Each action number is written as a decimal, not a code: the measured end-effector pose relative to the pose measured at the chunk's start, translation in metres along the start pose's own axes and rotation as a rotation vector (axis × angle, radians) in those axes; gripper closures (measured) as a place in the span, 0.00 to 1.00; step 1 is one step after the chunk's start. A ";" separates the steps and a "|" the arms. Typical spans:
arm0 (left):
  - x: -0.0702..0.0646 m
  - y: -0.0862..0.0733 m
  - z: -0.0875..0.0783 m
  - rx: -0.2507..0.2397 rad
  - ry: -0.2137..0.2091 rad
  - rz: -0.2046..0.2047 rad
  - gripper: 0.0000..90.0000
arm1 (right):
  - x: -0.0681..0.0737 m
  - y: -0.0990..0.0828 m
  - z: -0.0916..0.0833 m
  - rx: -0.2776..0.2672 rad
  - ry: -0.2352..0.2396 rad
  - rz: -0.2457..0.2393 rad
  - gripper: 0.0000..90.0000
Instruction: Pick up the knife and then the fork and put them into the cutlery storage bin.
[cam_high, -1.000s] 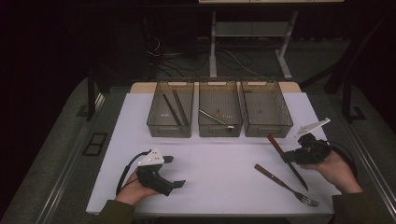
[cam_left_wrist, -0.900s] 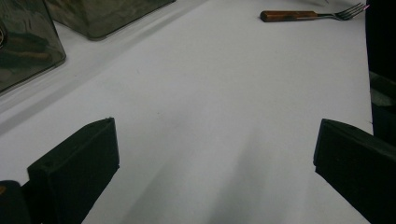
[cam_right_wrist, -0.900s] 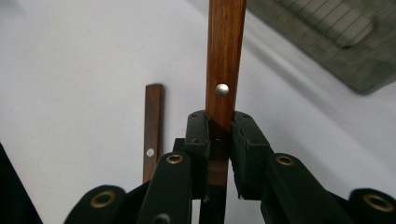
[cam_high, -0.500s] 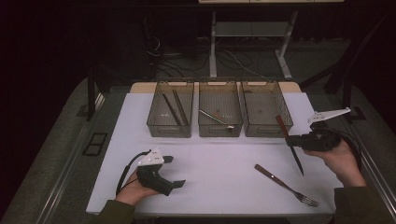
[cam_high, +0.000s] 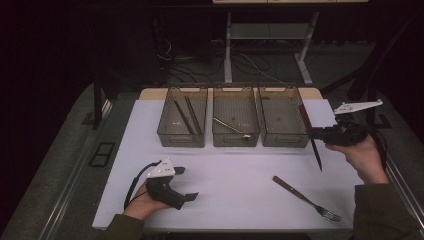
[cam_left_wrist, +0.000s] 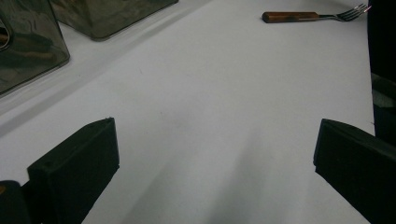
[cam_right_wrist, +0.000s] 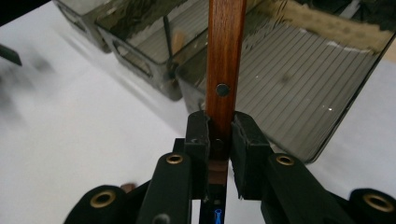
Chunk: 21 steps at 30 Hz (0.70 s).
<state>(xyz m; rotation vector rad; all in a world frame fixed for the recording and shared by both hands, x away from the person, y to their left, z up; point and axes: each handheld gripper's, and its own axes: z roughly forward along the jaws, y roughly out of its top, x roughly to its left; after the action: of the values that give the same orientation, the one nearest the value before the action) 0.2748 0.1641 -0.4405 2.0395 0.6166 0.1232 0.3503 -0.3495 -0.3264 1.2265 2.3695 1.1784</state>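
My right gripper (cam_high: 312, 133) is held above the table's right side, just off the right bin (cam_high: 283, 141), and is shut on a knife (cam_high: 316, 152). The knife hangs steeply, its wooden handle up by the bin's rim and its dark blade pointing down at the table. In the right gripper view the jaws of that gripper (cam_right_wrist: 219, 135) clamp the wooden handle (cam_right_wrist: 226, 60) in front of the bin's ribbed floor. My left gripper (cam_high: 186, 183) rests on the table at the front left, open, with bare white table between the jaws (cam_left_wrist: 215, 158). A wooden-handled fork (cam_high: 306, 198) lies at the front right.
Three clear bins stand in a row at the table's back. The left bin (cam_high: 172, 137) holds two dark chopsticks (cam_high: 187, 116), and the middle bin (cam_high: 235, 140) holds a metal utensil (cam_high: 227, 125). The fork (cam_left_wrist: 308, 16) also lies far ahead of the left jaws.
The right hand has lifted the knife off the table and carried it up and back toward the right bin. The left gripper has stayed put.
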 end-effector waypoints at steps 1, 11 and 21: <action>0.000 0.000 0.000 0.001 0.001 0.003 0.00 | 0.000 0.003 -0.001 -0.004 -0.003 -0.001 0.86; 0.001 0.000 -0.001 -0.001 -0.003 0.003 0.00 | -0.010 0.047 -0.004 -0.050 -0.045 -0.019 0.86; 0.001 0.000 -0.001 -0.008 -0.008 -0.003 0.00 | -0.023 0.084 0.012 -0.070 -0.104 -0.030 0.86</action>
<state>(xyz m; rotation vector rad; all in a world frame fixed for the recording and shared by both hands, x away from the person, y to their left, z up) 0.2751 0.1649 -0.4401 2.0310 0.6131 0.1161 0.4200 -0.3333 -0.2754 1.1949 2.2444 1.1492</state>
